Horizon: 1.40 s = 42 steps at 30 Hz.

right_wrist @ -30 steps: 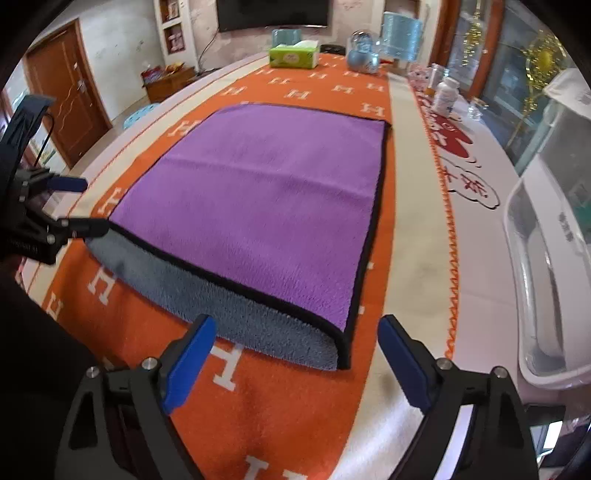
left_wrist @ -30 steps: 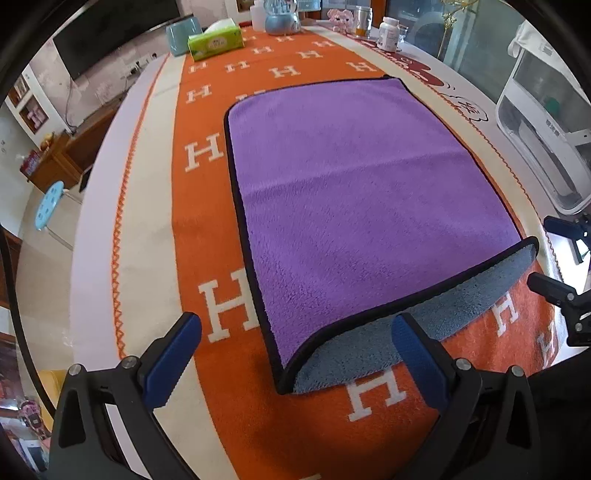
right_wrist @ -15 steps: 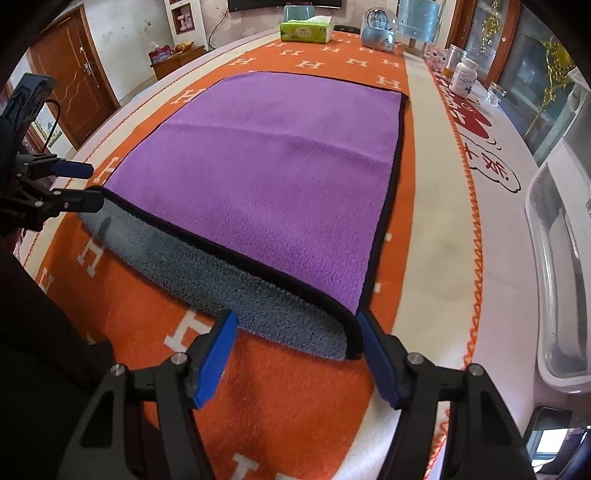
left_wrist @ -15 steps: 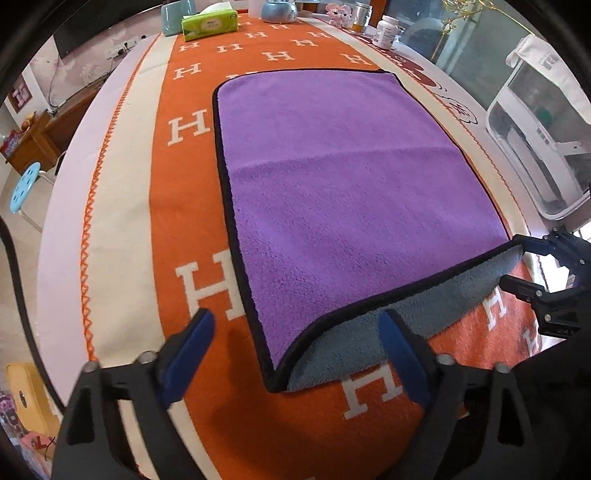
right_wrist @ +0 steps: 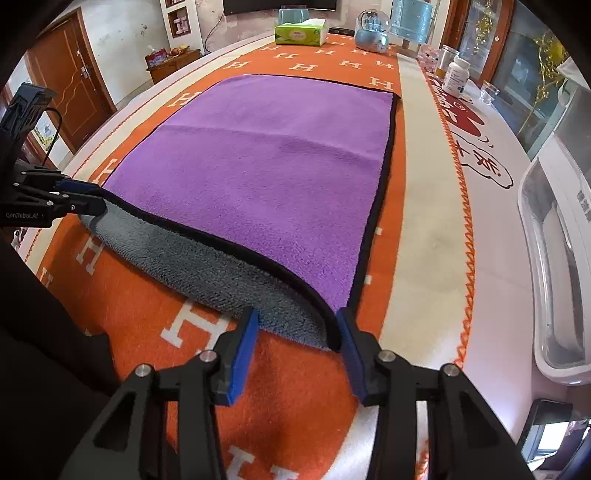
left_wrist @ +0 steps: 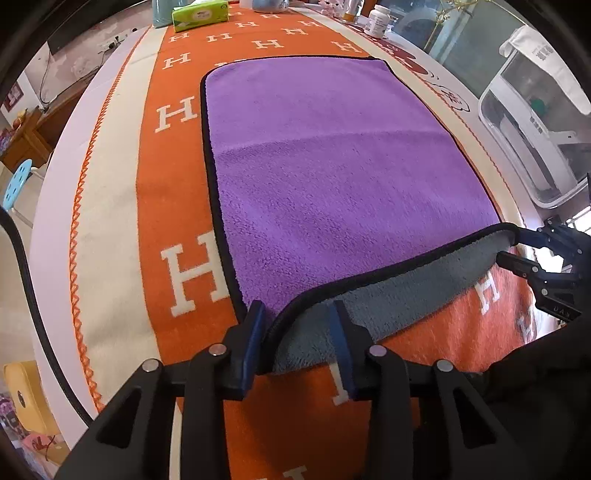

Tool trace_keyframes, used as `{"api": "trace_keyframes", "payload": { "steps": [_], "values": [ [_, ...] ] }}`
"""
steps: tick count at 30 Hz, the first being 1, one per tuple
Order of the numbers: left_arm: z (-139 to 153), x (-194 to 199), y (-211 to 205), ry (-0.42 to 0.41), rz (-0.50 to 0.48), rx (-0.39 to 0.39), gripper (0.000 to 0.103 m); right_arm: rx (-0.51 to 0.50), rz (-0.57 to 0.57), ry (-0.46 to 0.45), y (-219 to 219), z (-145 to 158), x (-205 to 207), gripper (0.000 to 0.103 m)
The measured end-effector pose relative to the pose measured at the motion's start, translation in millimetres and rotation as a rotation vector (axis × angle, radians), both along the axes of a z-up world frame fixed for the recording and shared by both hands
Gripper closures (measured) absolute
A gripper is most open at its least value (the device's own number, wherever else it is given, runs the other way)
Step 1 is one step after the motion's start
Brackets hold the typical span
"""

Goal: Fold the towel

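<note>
A purple towel (left_wrist: 332,173) with a black hem and grey underside lies flat on the orange H-patterned table cover; it also shows in the right wrist view (right_wrist: 266,162). Its near edge is raised, showing the grey side. My left gripper (left_wrist: 297,325) has its blue pads on either side of the near left corner, jaws partly closed with a gap left. My right gripper (right_wrist: 297,332) straddles the near right corner the same way. Each gripper also appears at the edge of the other's view, the right in the left wrist view (left_wrist: 517,247), the left in the right wrist view (right_wrist: 85,199).
A green tissue box (right_wrist: 301,31), a snow globe (right_wrist: 373,29), a white pill bottle (right_wrist: 456,75) and jars stand at the far end. A white plastic bin (right_wrist: 554,258) sits to the right. The table cover's (right_wrist: 424,221) cream border runs along both sides.
Both grippers have moved forward onto the towel's near corners and their jaws have narrowed around them. The near edge has lifted slightly.
</note>
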<state>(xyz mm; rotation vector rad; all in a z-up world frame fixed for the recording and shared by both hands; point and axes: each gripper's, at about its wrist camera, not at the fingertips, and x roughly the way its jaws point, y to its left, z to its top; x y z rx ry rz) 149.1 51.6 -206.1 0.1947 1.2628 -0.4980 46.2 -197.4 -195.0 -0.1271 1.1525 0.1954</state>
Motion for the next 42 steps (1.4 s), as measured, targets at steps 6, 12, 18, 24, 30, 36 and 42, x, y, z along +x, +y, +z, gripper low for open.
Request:
{"api": "trace_keyframes", "payload": {
  "steps": [6,12,18,24,30,36,42],
  "values": [
    [1,-1,1,0.001,0.015,0.011,0.089,0.005,-0.014,-0.008,-2,2,0,0.073],
    [3,-4,0,-0.013,0.013,0.023,0.095,0.013,-0.029,-0.015,-7,4,1,0.092],
    [3,-6,-1,-0.017,0.017,0.036,0.097,0.009,-0.021,-0.021,-8,5,3,0.099],
    [3,-5,-2,-0.015,0.015,0.039,0.097,0.008,-0.015,-0.022,-8,5,3,0.099],
    [11,-4,-2,-0.012,-0.012,0.042,0.098,0.030,0.006,-0.024,-12,10,5,0.099],
    [31,2,-4,-0.033,-0.042,0.039,0.098,0.056,0.031,-0.022,-16,24,13,0.099],
    [59,13,-6,-0.088,-0.048,0.037,0.097,0.062,0.049,-0.075,-18,47,28,0.099]
  ]
}}
